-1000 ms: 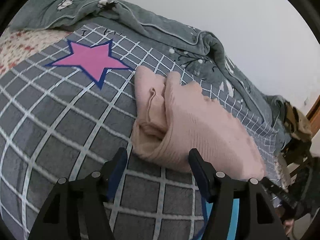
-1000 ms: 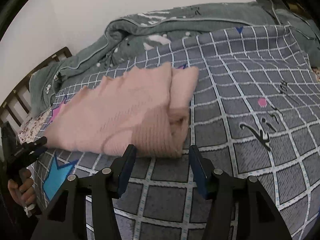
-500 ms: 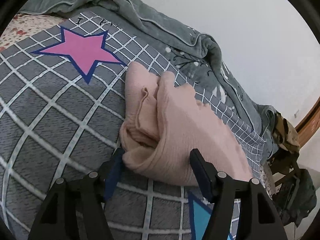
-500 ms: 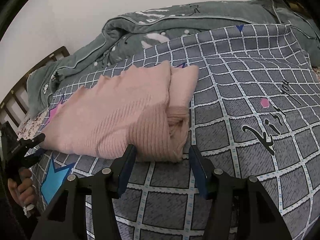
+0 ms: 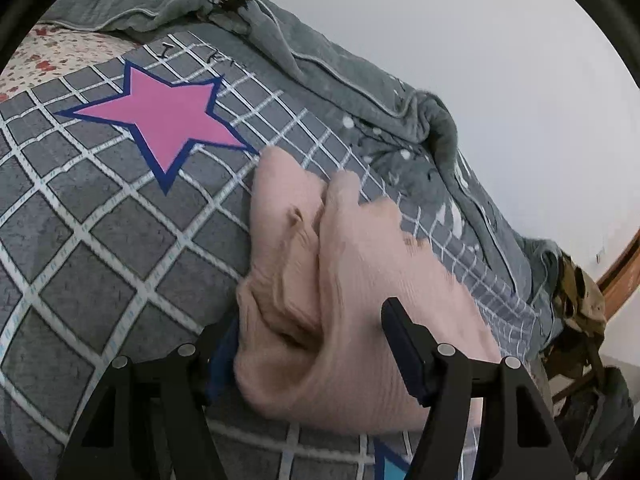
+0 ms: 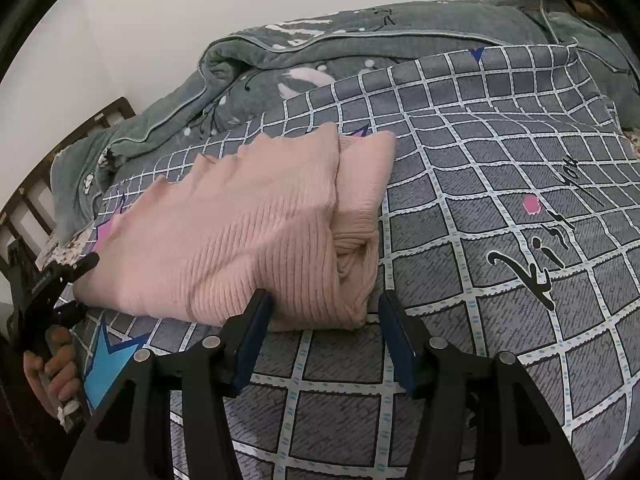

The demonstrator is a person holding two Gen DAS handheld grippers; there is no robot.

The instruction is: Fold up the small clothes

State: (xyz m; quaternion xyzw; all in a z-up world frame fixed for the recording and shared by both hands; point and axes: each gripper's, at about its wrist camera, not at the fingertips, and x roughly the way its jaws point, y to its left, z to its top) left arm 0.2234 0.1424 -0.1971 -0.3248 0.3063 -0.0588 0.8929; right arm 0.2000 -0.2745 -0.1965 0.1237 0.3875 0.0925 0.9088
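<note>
One big grey checked bedspread (image 6: 500, 240) takes up most of what I see, with white grid lines, a pink star (image 5: 160, 120) printed toward the far left in my left view and black script lettering (image 6: 536, 248) off to the right in my right view. Behind it a grey-green quilt (image 6: 320, 56) is bunched up along the white wall (image 6: 160, 20), and a bit of dark wooden bed frame (image 6: 24, 200) pokes out at the left edge of the right view.

The pink ribbed knit top (image 6: 240, 232) lies folded on the bedspread, roughly in the middle, sleeve layers tucked under one end.

My left gripper (image 5: 312, 344) is spread wide, with the near end of the top sitting right between the fingers; the left finger is partly hidden behind the fabric, so I can't tell if it's touching. My right gripper (image 6: 324, 320) is also spread wide, fingers just in front of the other end of the top, tips about at its edge, nothing pinched.
</note>
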